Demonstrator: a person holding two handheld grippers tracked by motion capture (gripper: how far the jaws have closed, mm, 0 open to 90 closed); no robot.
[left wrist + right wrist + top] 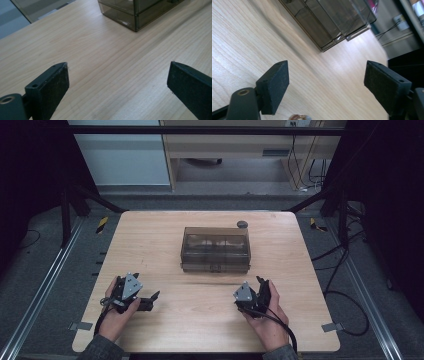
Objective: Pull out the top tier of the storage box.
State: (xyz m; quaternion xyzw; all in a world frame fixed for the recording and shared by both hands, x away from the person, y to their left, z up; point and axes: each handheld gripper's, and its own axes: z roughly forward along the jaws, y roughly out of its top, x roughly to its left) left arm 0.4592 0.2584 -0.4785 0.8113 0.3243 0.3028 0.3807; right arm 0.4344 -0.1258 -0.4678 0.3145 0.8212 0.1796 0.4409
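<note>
Person's forearms come in at the near edge of the table [200, 320], one hand-held gripper in each hand, both low over bare wood. Left hand-held gripper [150, 300] sits near the front-left part of the table, jaws wide apart with nothing between them (the left gripper view shows plain wood grain in the gap, pads [53, 87] well off each other). Right hand-held gripper [260, 282] sits near the front-right, jaws likewise wide apart and empty; the right gripper view is rolled, so the table runs diagonally there. Smoked transparent box [215, 249] stands at mid-table, beyond both grippers and roughly between them, closer to the far edge than to the hands. It rests flat, lid down, with a small latch at the middle of the near face. Neither gripper touches it: clear strip of table between box and each set of jaws. Left gripper view catches the box's near corner [136, 15] at the top of frame; right gripper view catches its side wall [327, 22] at the upper middle. Contents are too dim to make out through the tinted walls. Small dark round knob-like object [242, 224] lies on the table just behind the box's far-right corner, apart from it.
</note>
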